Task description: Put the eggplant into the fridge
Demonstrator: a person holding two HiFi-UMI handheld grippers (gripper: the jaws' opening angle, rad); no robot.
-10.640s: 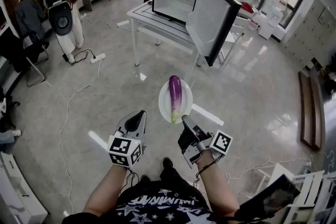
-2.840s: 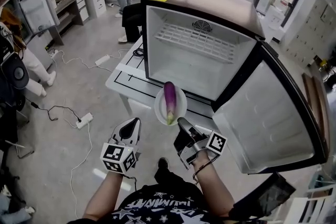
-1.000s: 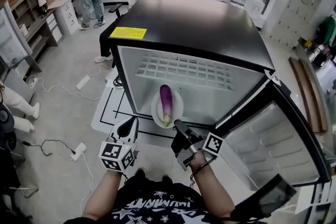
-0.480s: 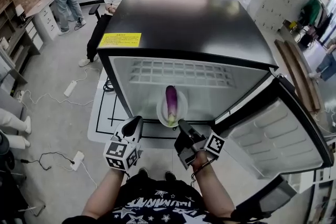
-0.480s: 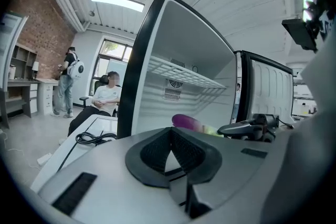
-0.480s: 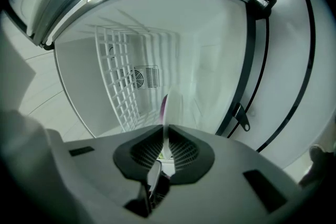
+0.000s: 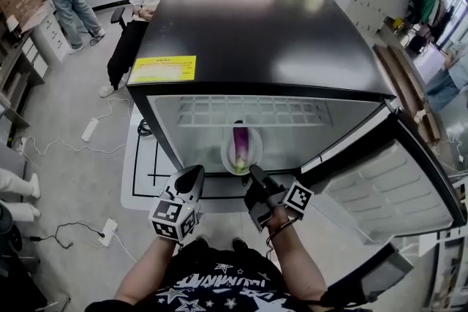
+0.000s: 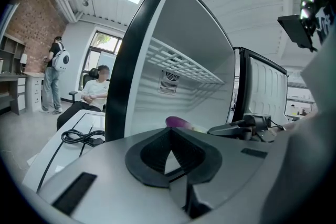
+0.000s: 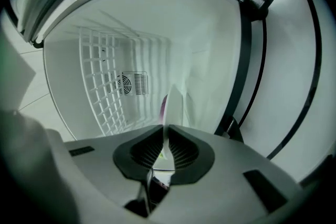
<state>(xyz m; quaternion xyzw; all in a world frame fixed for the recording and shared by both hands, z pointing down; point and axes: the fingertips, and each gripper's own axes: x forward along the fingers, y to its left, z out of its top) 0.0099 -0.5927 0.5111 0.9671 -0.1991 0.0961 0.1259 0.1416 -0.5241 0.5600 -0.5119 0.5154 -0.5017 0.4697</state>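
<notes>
Two claws are up at the fridge mouth, and only one is working. The right claw [image 7: 254, 172] is clamped on the near rim of a white plate [image 7: 228, 151] that juts straight ahead of it. The eggplant [image 7: 240, 141] lies lengthwise on that plate, green stem end toward the claw, at the threshold of the open fridge [image 7: 256, 33] and below its wire shelf [image 7: 248, 112]. The left claw [image 7: 196, 172], just beside it on the left, has its jaws together on nothing. To do this well, I would keep the plate level so the eggplant cannot roll, push on under the shelf, lower it to the fridge floor, and only then release. The door [image 7: 395, 190] hangs wide to the right, out of the path. The fridge stands on a white table [image 7: 146, 168].
</notes>
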